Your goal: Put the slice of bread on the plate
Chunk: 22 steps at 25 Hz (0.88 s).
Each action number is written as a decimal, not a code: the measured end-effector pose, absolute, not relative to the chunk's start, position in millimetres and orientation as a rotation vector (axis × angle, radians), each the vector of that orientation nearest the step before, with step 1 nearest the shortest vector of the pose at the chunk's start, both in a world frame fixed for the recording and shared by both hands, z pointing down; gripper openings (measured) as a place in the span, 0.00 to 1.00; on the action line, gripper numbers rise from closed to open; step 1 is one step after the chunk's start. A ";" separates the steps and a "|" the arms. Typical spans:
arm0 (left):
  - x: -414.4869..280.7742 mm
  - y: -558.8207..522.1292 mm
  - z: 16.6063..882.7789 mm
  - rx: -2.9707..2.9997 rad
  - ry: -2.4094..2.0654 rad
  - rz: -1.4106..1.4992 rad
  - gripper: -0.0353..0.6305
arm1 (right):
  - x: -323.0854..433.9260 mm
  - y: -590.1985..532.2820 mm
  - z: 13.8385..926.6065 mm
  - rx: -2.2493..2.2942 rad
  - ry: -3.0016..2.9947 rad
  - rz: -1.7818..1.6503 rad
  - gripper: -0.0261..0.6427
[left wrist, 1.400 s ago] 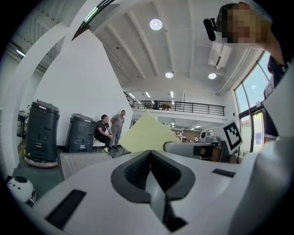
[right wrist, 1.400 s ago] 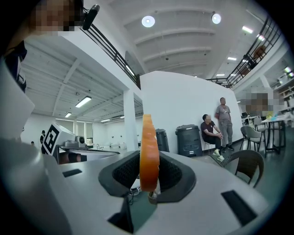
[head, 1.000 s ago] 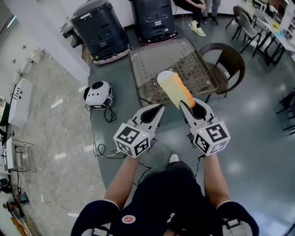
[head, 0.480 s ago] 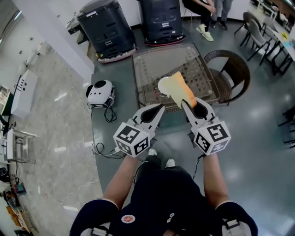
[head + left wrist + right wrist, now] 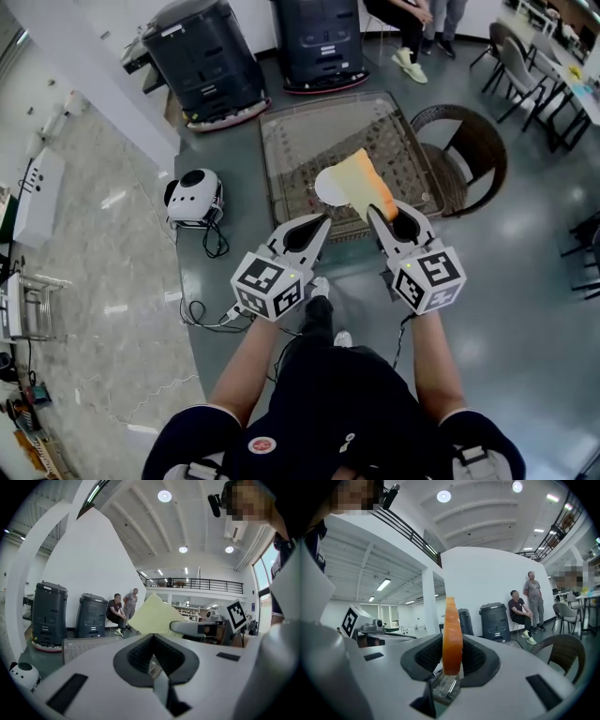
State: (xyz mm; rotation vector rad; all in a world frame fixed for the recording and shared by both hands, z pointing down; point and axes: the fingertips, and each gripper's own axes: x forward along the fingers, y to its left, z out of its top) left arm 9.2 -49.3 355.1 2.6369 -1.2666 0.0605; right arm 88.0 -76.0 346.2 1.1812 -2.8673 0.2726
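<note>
Now, left gripper [image 5: 325, 218]: jaws pressed together with nothing between them, idle just beside the right one.
plate [image 5: 324, 187]: white, near the front edge of the glass-topped table [image 5: 300, 131]; the part that shows is bare (the bread hides its right side in the head view).
slice of bread [image 5: 356, 178]: off the table, held upright by its orange crust edge, with the pale face toward the left gripper. Whether it is over the plate or short of it, I cannot tell.
right gripper [image 5: 379, 214]: jaws pinching the crust, one pad on each face.
step in hand: the carry — the slice is gripped but not yet laid down.
next move: bring the slice over the plate's middle, tip it flat, lower it until it rests — then spread the jaws.
</note>
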 end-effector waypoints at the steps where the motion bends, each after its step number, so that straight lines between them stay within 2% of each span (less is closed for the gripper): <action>1: 6.0 -57.0 358.4 2.634 -1.262 0.061 0.06 | 85.6 -83.8 349.6 1.187 -2.857 0.280 0.19; 22: -60.2 -211.8 463.6 2.506 -1.174 0.106 0.06 | 25.8 -229.9 482.2 1.178 -2.606 0.567 0.19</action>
